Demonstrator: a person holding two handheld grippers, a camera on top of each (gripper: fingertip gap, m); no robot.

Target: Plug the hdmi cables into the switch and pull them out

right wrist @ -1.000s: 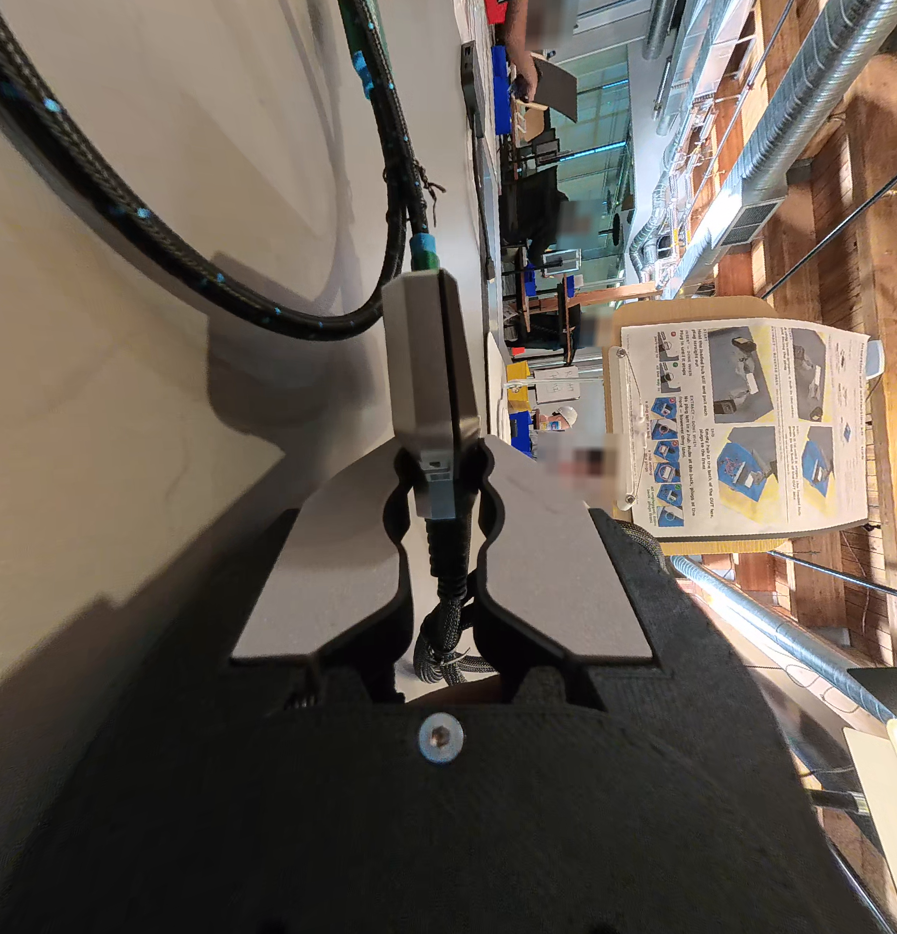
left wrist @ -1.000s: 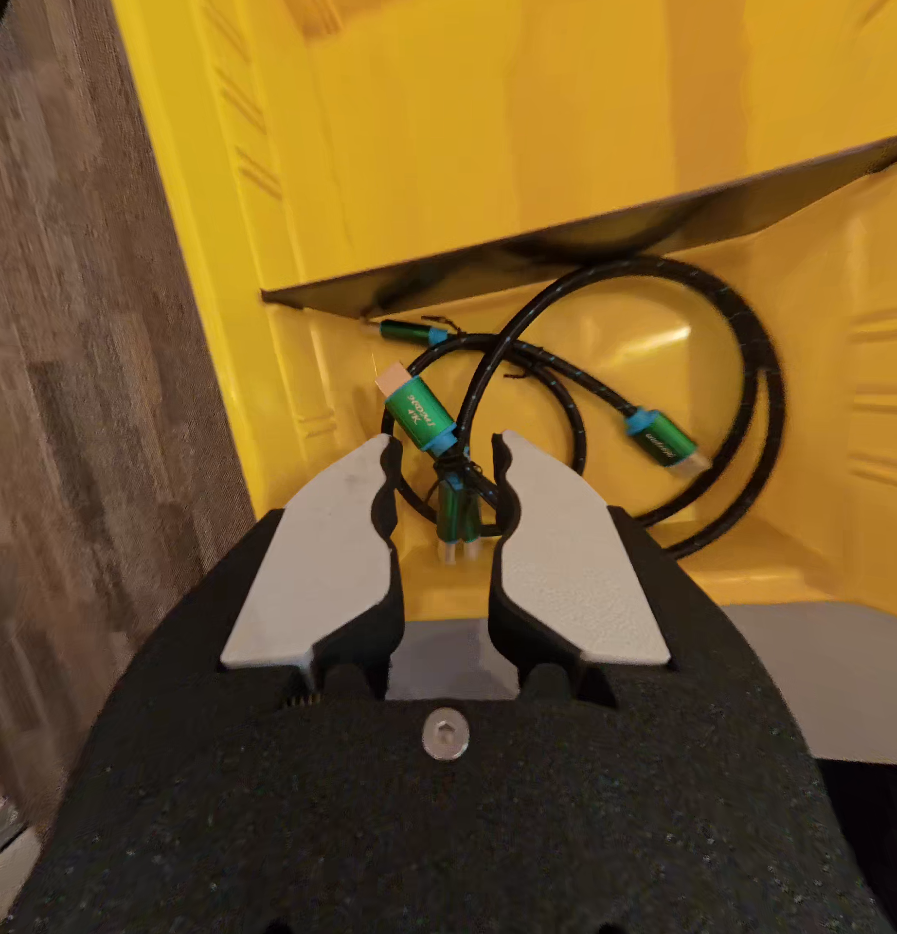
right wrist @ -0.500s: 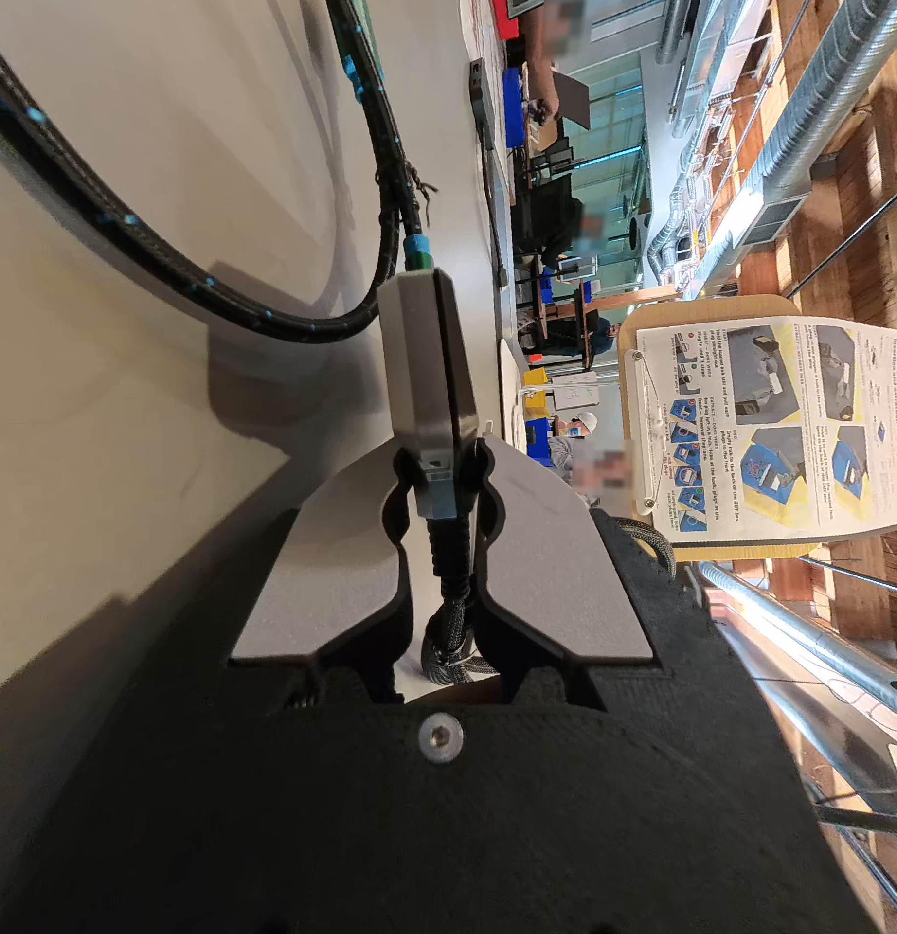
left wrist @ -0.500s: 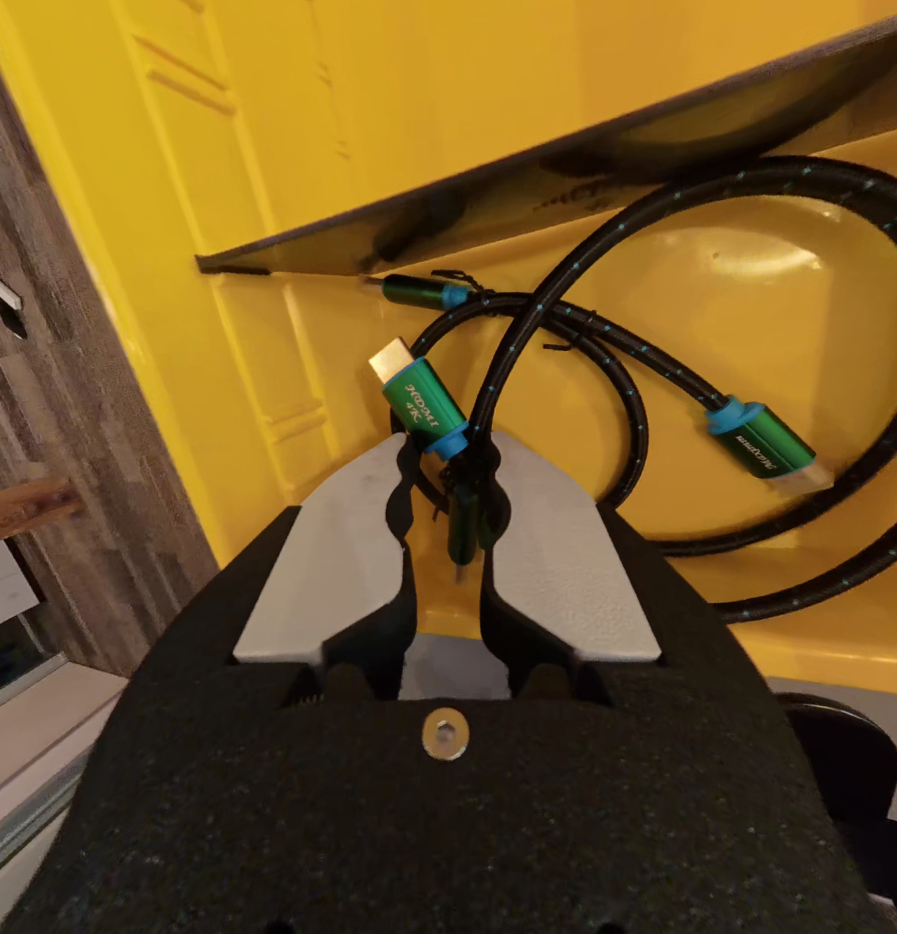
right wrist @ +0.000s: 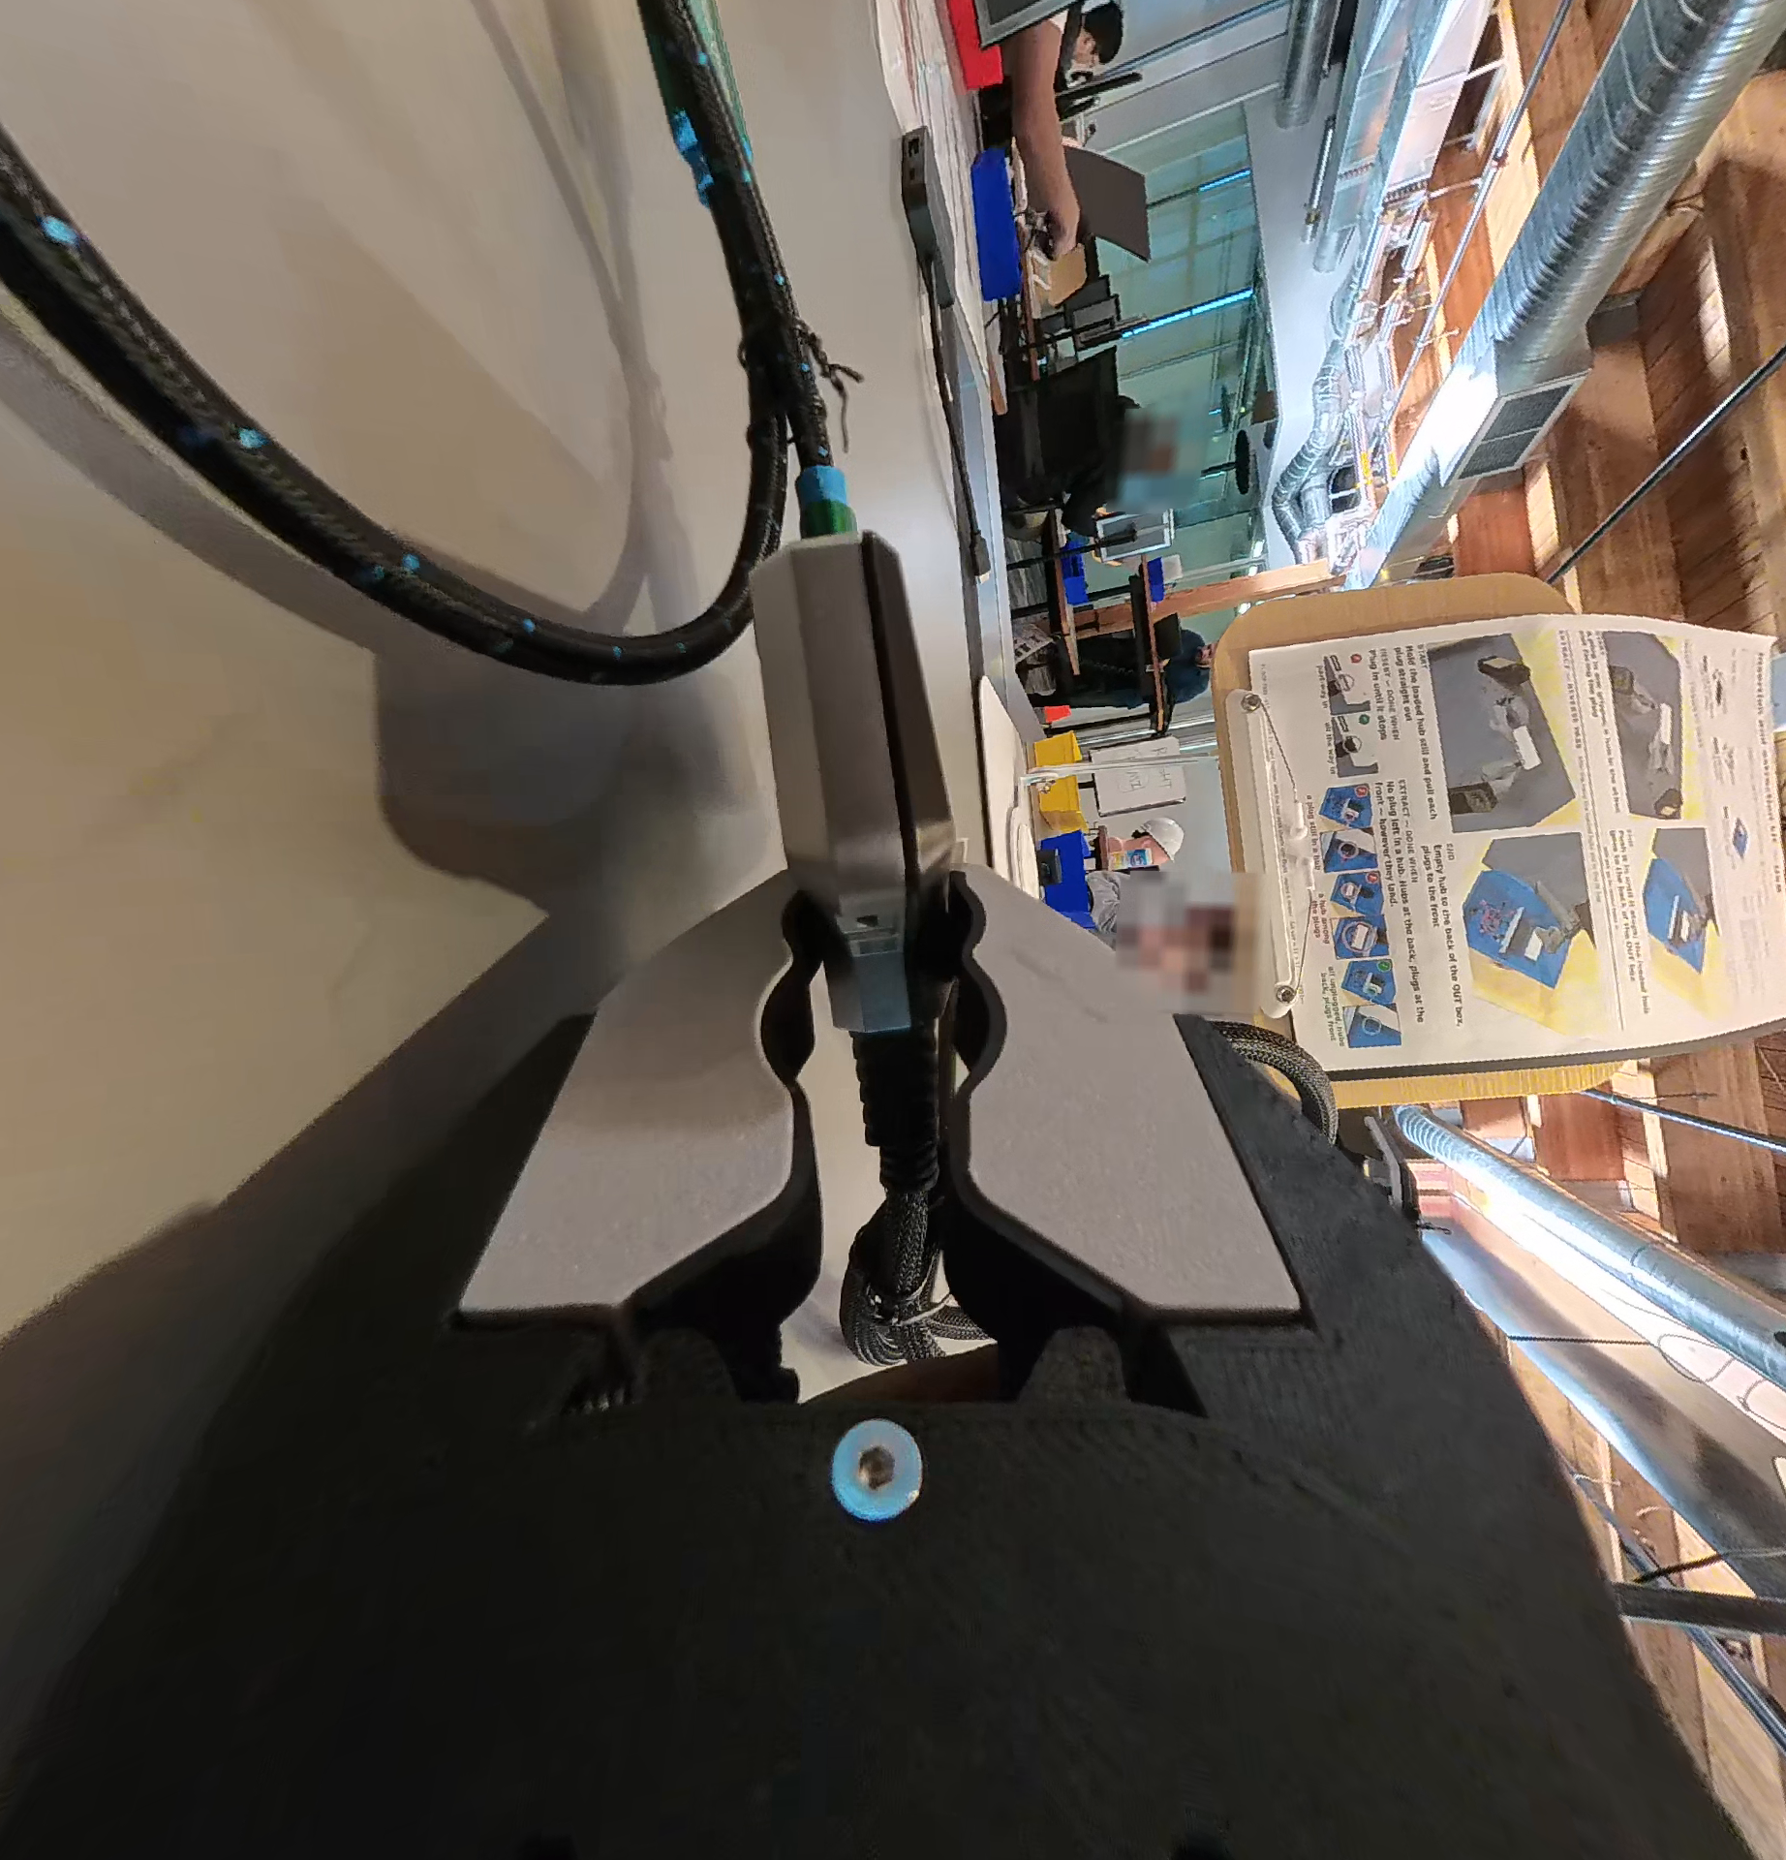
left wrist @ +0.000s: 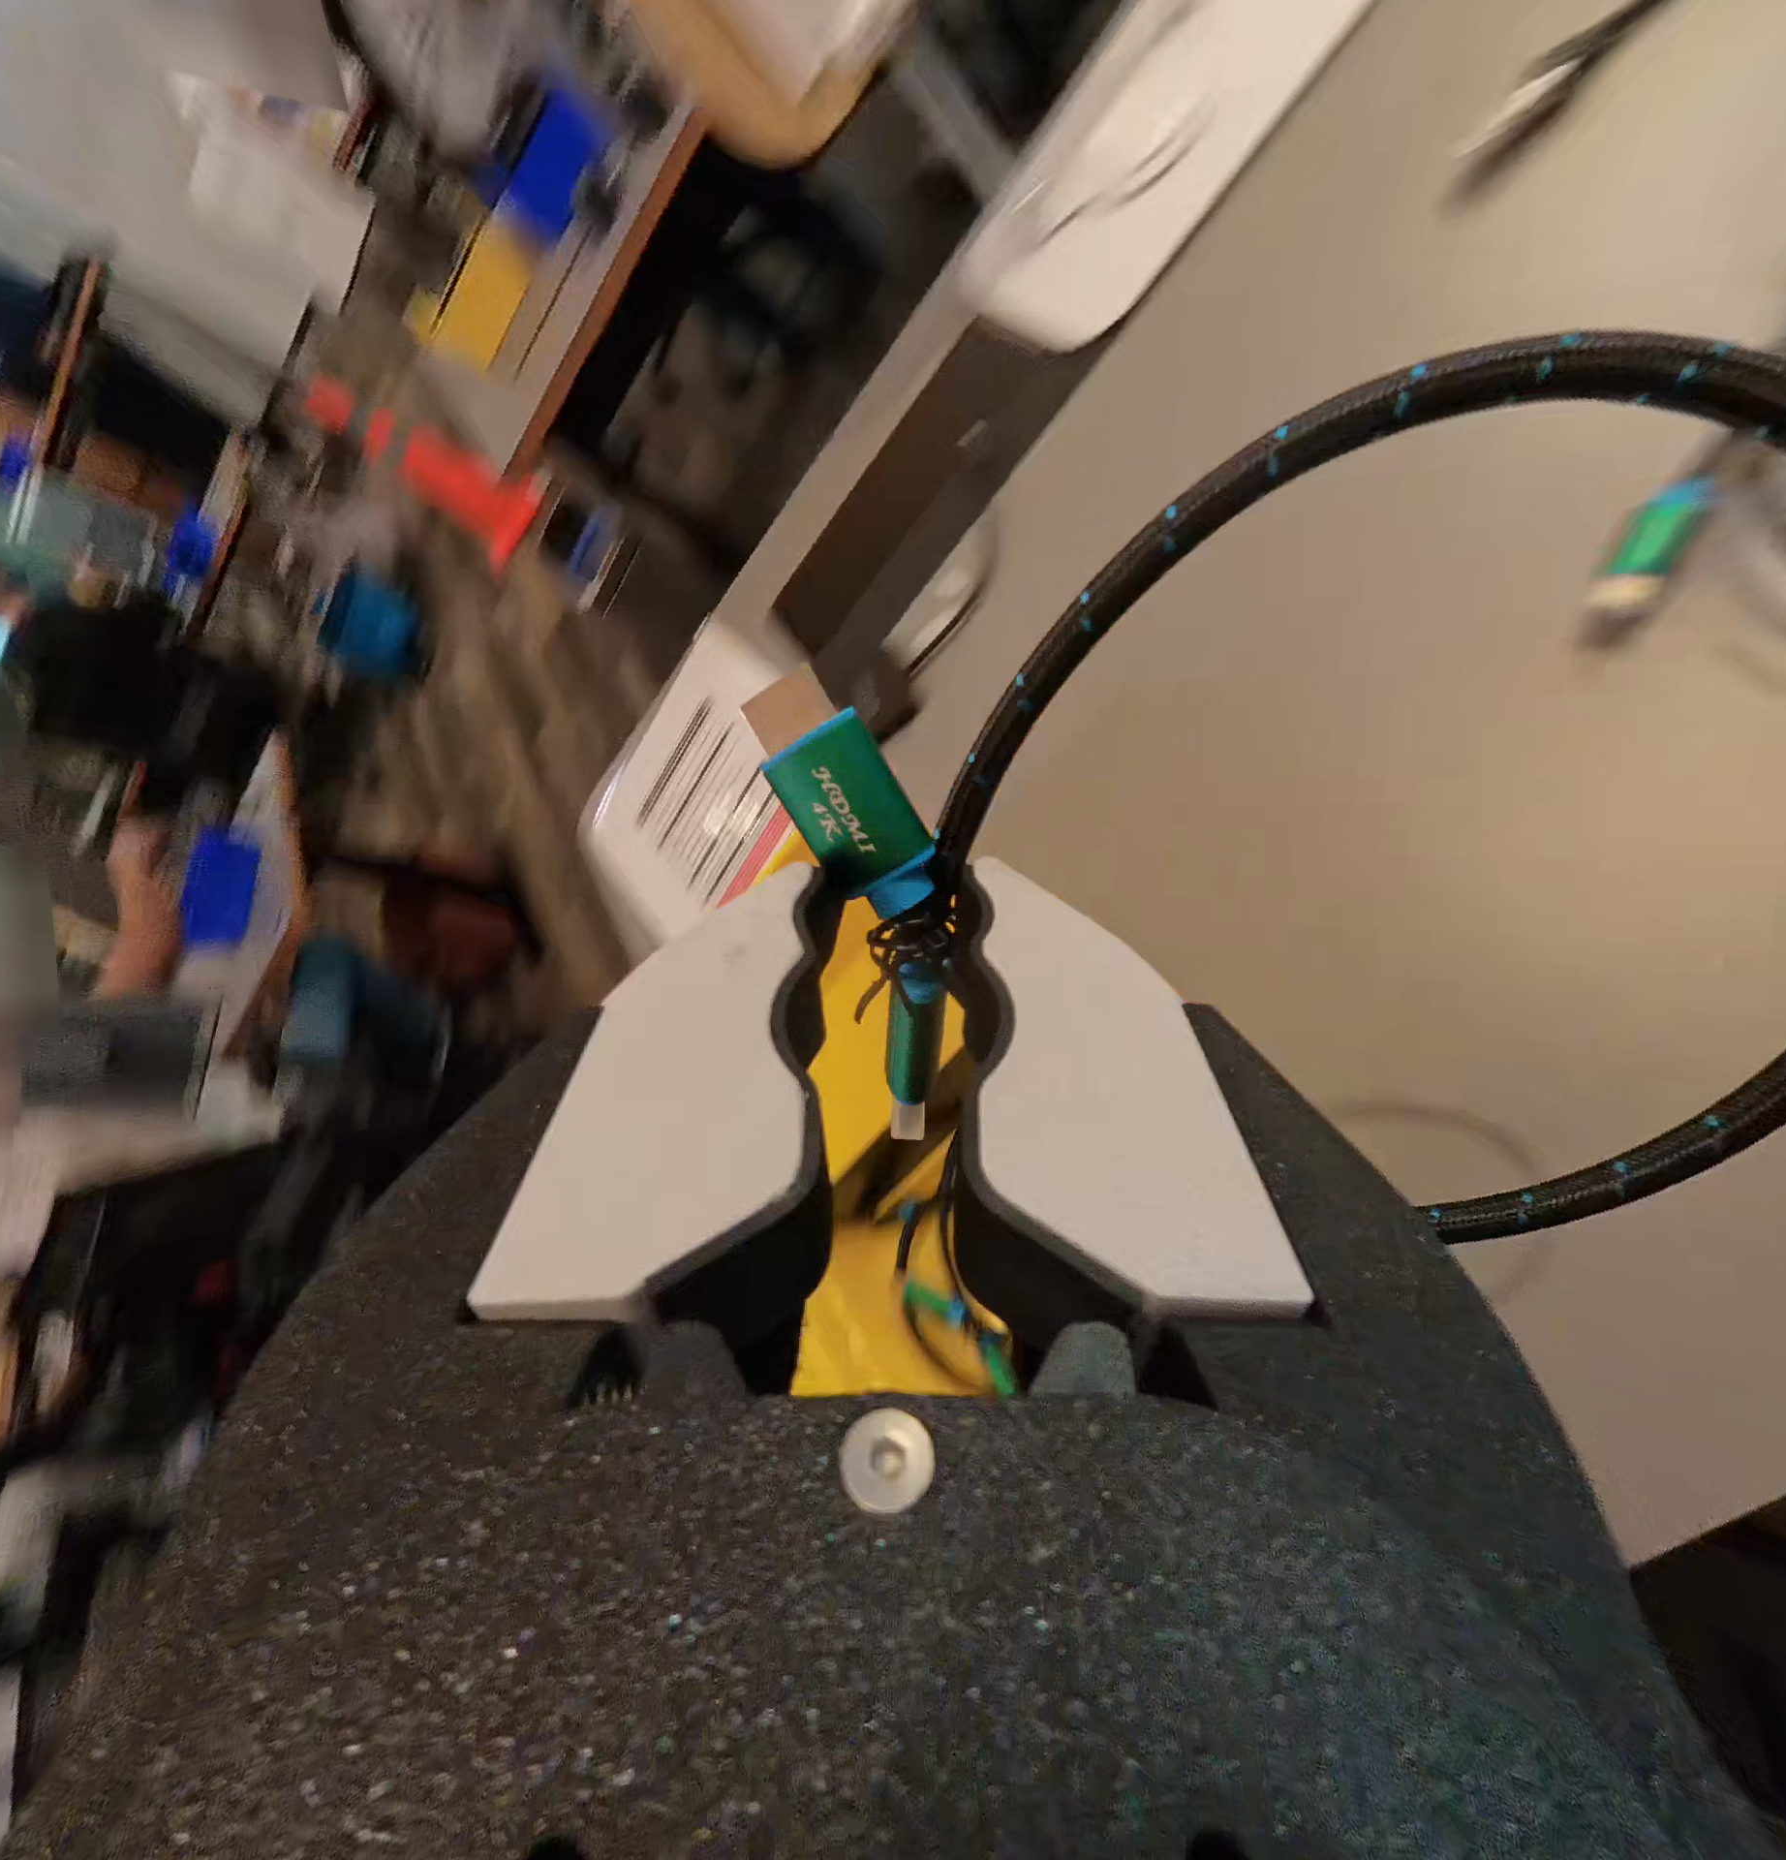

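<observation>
The left gripper (left wrist: pixel 894 906) is closed to a narrow gap on a bundle of black braided cable (left wrist: pixel 1090 614), its fingertips (left wrist: pixel 768 906) pinching where a thin tie gathers the strands. A green plug (left wrist: pixel 844 795) with a blue collar juts up and to the left from between the tips; a second green plug (left wrist: pixel 914 1047) hangs back between the fingers over a yellow bin (left wrist: pixel 869 1298). To the right of the tips the cable loops over a pale table (left wrist: pixel 1372 906), where another green plug (left wrist: pixel 1654 538) lies blurred. Beyond the left finger a white box (left wrist: pixel 688 795) with dark stripes sits at the table edge.

The right gripper (right wrist: pixel 884 936) is clamped on the near end of a grey slab-shaped hub (right wrist: pixel 839 725), both pads pressing its sides, the hub's own black cord (right wrist: pixel 899 1127) trailing back between the fingers. At the hub's far end is a green-and-blue plug (right wrist: pixel 824 503) of the braided cable. To the right stands a board with an instruction sheet (right wrist: pixel 1513 835).
</observation>
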